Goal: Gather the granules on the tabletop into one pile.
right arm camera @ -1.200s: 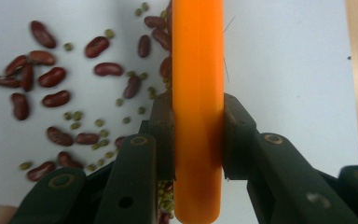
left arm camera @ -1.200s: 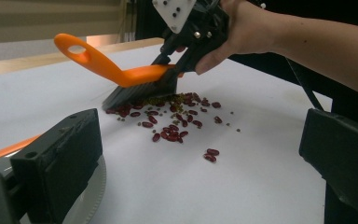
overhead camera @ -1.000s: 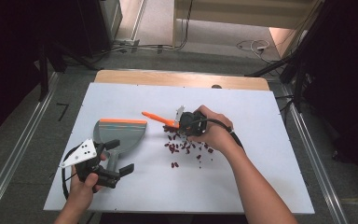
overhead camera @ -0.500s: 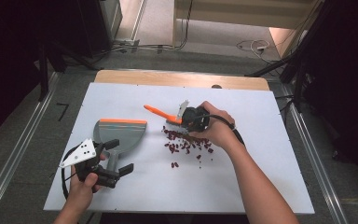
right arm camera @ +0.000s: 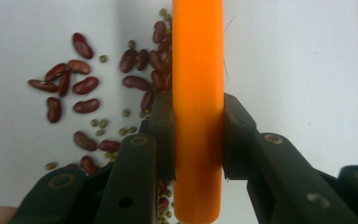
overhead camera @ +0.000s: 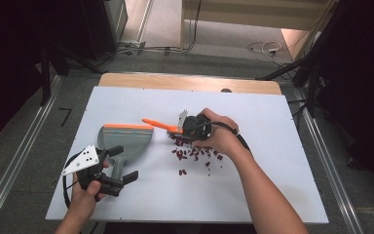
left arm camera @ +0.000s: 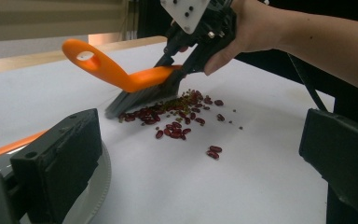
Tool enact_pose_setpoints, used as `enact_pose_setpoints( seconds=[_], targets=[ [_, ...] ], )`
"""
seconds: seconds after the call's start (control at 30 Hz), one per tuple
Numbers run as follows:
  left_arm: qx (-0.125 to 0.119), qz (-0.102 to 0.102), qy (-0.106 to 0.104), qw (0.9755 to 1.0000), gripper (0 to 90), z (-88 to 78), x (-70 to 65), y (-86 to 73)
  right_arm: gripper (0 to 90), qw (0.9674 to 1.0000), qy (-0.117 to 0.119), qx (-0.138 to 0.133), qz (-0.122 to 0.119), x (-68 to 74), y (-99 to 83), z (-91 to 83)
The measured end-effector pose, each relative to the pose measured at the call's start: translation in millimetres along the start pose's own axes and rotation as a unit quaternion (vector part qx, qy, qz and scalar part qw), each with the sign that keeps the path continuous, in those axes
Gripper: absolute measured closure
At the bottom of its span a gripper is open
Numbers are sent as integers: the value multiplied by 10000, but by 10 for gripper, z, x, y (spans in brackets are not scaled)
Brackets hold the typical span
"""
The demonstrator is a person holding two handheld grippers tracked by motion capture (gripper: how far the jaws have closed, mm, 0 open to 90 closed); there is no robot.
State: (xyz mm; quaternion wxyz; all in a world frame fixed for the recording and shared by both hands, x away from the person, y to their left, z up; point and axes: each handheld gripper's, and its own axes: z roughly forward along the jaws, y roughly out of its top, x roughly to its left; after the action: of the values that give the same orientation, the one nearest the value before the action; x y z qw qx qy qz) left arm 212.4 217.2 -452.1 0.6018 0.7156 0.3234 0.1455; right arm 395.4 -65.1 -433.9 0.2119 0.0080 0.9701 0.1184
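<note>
So the right gripper (overhead camera: 185, 127) has its jaws clamped tight on the orange handle of the brush (left arm camera: 135, 81), bristles down on the white table (overhead camera: 272, 146). Right under and just beside it sits a scatter of red beans (overhead camera: 195, 153) mixed with little green ones. Farther off, the left gripper (overhead camera: 121, 168) rests with jaws spread wide, either side of the grey dustpan (overhead camera: 126, 144) handle, not squeezing it.

Overhead and tongs cameras, shared beans (overhead camera: 195, 153)
</note>
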Motion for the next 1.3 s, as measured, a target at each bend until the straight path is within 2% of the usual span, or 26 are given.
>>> enact_pose_setpoints(
  seconds=[0.3,0.4,0.57,0.7,0.83,1.07,1.17,1.23,1.3],
  targets=[
    [34,28,-15,10000,0,30,-16,-1,686,9996,161,-52,-222,136,-76,-81],
    [39,24,-10,10000,0,31,-15,-2,686,9994,255,-43,-219,165,-99,-110],
    [47,29,-10,10000,0,28,-12,-2,686,9989,301,-43,-344,193,-109,-139],
    [44,29,-11,10000,0,23,-12,0,687,9991,307,-155,-257,166,-127,-182],
    [41,22,-8,10000,0,25,-8,1,686,9995,107,-308,-18,92,-133,-210],
    [42,34,-11,10000,0,32,-14,-1,686,9994,38,-230,-263,123,42,-89],
    [47,33,-8,10000,0,18,-6,-4,686,9986,189,-248,-417,160,61,-61],
    [39,22,1,10000,0,14,1,-6,686,9982,196,-203,-523,177,55,-71],
    [31,16,6,10000,0,11,5,-4,686,9982,271,-175,-504,201,32,-96]
  ],
)
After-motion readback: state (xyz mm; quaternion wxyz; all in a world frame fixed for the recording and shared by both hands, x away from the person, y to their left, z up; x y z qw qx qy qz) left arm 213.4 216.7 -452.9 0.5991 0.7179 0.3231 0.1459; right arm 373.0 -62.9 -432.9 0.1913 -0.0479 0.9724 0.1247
